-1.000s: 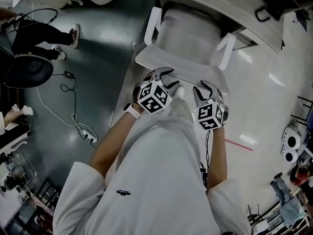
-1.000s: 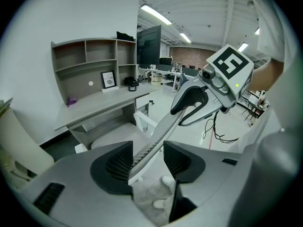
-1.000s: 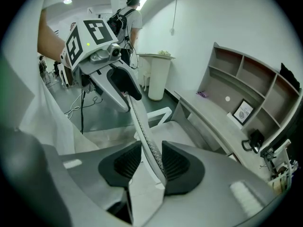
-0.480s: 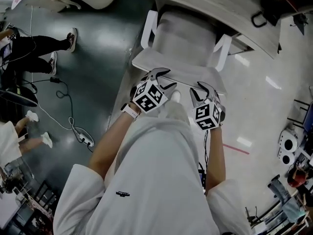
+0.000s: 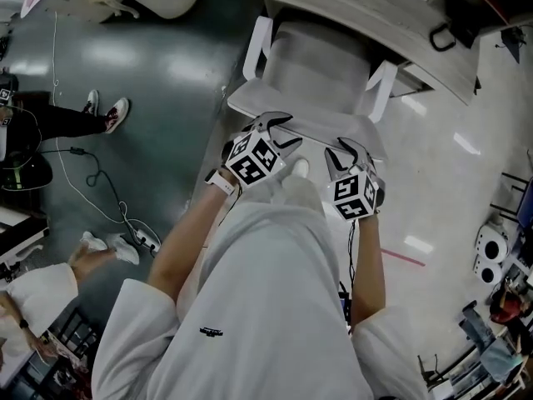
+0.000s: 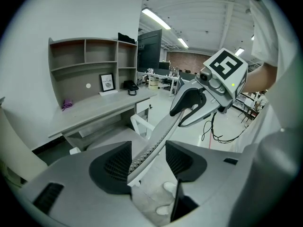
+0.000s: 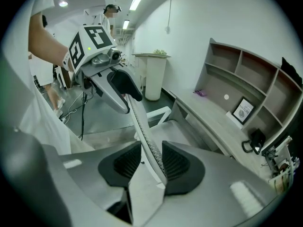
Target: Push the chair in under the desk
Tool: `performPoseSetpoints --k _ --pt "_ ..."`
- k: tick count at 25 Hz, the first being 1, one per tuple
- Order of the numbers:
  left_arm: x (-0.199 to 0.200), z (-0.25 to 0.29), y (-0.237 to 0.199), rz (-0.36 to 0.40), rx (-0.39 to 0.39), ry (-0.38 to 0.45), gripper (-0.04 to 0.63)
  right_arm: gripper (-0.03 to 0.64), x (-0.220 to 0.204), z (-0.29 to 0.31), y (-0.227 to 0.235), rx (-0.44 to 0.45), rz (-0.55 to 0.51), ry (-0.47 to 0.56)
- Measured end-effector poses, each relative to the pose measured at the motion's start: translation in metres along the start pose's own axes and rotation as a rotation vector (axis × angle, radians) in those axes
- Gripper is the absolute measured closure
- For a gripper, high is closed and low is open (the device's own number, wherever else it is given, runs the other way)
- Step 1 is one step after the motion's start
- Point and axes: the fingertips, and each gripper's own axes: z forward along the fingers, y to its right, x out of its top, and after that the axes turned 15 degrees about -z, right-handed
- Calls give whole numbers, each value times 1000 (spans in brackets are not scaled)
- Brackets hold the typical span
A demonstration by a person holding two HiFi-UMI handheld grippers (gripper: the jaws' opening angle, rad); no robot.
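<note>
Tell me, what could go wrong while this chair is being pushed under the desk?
1. The left tool is opening its jaws around the chair backrest, while the right tool seems clamped on it. A push from one side might swing the chair crooked.
2. The armrest sits right at the edge of the desk. If it is too tall, it may bump the desk and stop the chair.
</note>
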Motion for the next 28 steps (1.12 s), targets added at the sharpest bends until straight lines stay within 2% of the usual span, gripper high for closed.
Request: performPoseSetpoints --k 17,28 --pt "37 22 -30 40 -19 -1 371 468 3 18 47 -51 1 4" --pt "75 46 -57 80 -30 -8 393 468 2 35 99 -68 0 9"
